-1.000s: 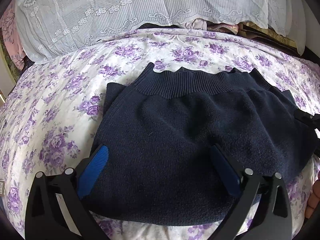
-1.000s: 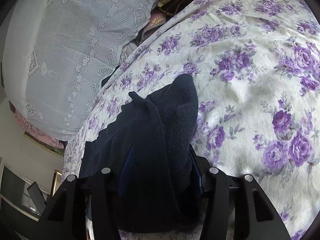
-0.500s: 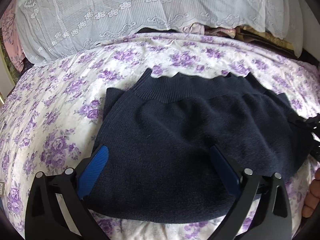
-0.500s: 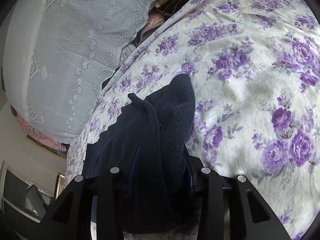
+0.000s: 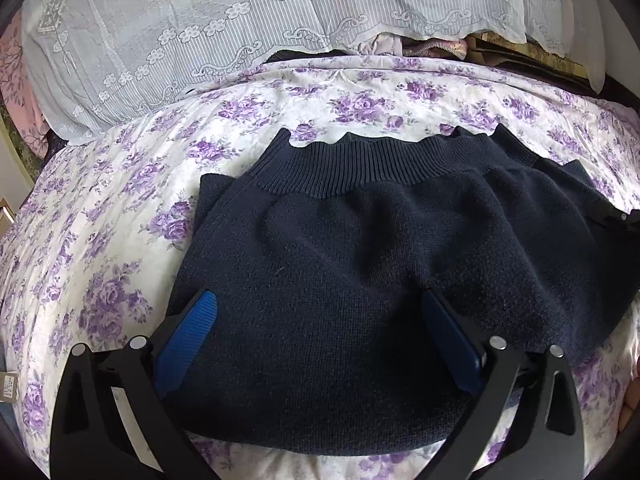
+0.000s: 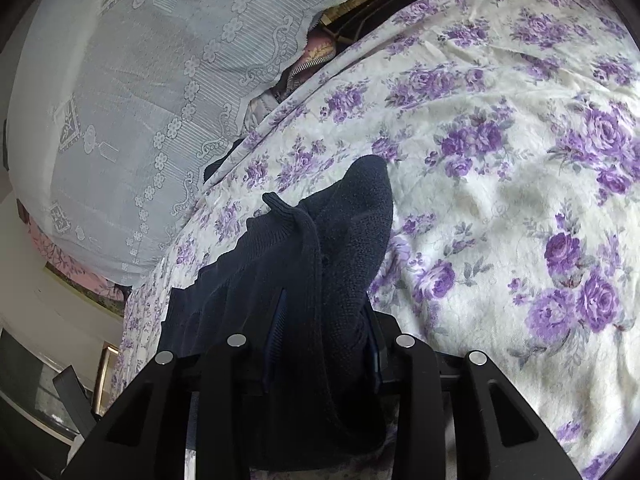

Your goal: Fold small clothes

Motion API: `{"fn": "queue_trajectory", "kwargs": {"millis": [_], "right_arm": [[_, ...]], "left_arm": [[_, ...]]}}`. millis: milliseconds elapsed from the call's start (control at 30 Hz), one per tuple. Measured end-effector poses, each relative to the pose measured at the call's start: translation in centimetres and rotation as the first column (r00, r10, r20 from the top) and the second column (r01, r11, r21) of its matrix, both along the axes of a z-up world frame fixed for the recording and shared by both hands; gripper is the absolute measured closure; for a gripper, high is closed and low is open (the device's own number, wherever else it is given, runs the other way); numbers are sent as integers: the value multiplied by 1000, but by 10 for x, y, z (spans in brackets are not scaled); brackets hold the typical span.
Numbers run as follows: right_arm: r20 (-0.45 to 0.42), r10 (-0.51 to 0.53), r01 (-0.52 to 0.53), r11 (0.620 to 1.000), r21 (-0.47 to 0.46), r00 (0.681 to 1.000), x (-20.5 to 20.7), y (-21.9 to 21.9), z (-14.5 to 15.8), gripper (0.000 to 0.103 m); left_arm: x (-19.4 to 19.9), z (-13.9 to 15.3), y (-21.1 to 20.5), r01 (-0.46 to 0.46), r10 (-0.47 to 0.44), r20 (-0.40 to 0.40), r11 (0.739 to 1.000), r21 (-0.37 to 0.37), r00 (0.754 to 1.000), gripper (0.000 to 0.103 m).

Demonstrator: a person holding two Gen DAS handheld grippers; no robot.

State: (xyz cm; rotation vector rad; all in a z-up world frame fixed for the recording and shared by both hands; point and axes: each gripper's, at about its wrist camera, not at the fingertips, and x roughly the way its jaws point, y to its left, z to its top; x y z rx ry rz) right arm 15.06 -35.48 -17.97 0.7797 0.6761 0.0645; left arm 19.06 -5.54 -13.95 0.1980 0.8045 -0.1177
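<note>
Knitwear fills the left wrist view: one dark navy sweater [image 5: 360, 280], folded into a rough rectangle with its ribbed hem toward the far side, lies on a bedsheet [image 5: 100, 240] printed with purple roses. The left gripper [image 5: 320, 320] hangs released, two blue ribbed pads [image 5: 188, 336] spread wide over the near edge. One white lace cover [image 5: 200, 20] drapes behind. From the right wrist, the right gripper [image 6: 324, 320] is clenched on a bunched fold of the sweater's edge [image 6: 344, 232], lifted off the sheet [image 6: 500, 200].
</note>
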Motion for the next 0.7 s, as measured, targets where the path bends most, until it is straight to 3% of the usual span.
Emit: {"fn": "queue_trajectory", "kwargs": {"millis": [467,633,700], "right_arm": [[17,5,-5,1000,-5,1000,-1,3,14,70],[-36,18,-14,995,101,999,10,-11,-8,66],[-30,18,-14,990,141,999,14,-17,-11,66]], "left_arm": [[-4,12,1,14,-14,-2,999,-31,1000,4],[-13,6,-15,44,-45,25,998,39,999,5],[-13,7,-13,42,-43,22,999,26,999,5]]}}
